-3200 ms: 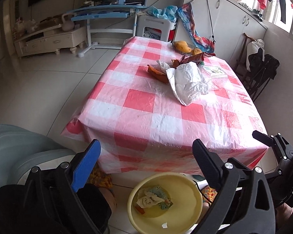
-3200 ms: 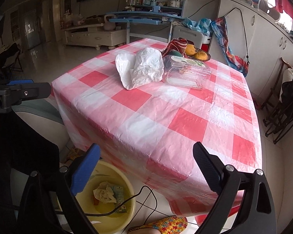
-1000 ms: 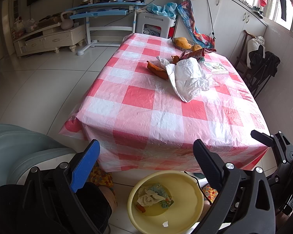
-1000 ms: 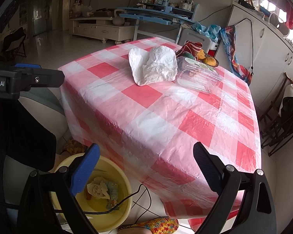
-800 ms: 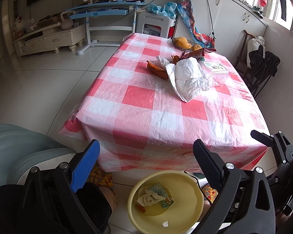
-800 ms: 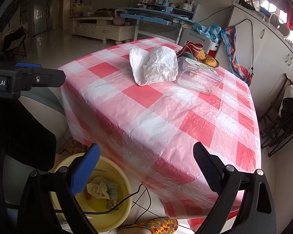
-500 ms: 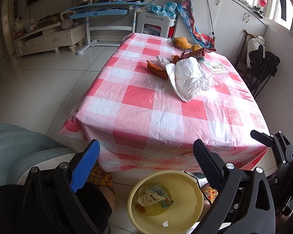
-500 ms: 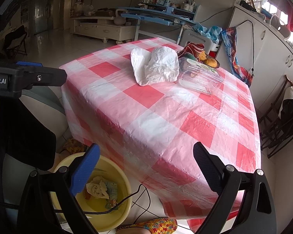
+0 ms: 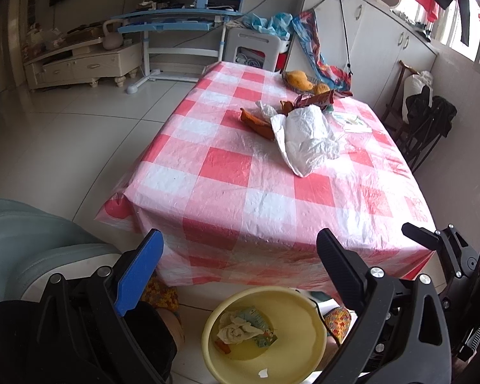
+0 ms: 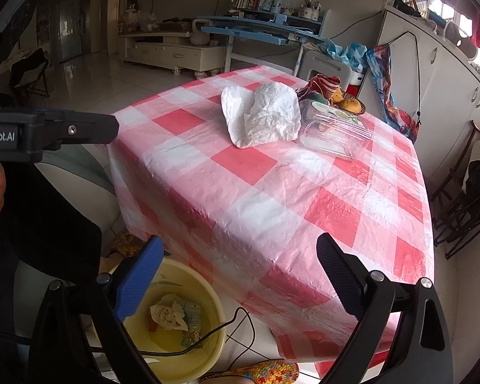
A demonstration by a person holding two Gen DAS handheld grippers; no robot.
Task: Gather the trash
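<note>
A crumpled white plastic bag (image 9: 307,139) (image 10: 265,116) lies on the red-and-white checked table (image 9: 227,192) (image 10: 272,211). Orange peel scraps (image 9: 254,121) and a red snack wrapper (image 9: 316,98) lie just behind the bag. A clear plastic container (image 10: 334,134) rests on its side next to the bag. On the floor below the near table edge stands a yellow basin (image 9: 304,316) (image 10: 208,297) holding crumpled tissue and small wrappers. My left gripper (image 9: 236,249) and right gripper (image 10: 238,257) both hang open and empty near the table's front edge, above the basin.
A fruit bowl (image 10: 348,104) with mangoes sits at the table's far end. A grey seat (image 9: 32,240) is at the left. Folding chairs (image 9: 428,128) stand to the right. A black cable (image 10: 233,326) runs over the basin rim. A patterned slipper (image 10: 265,369) is on the floor.
Both views have shifted only slightly. The grippers stay open and nothing on the table has moved.
</note>
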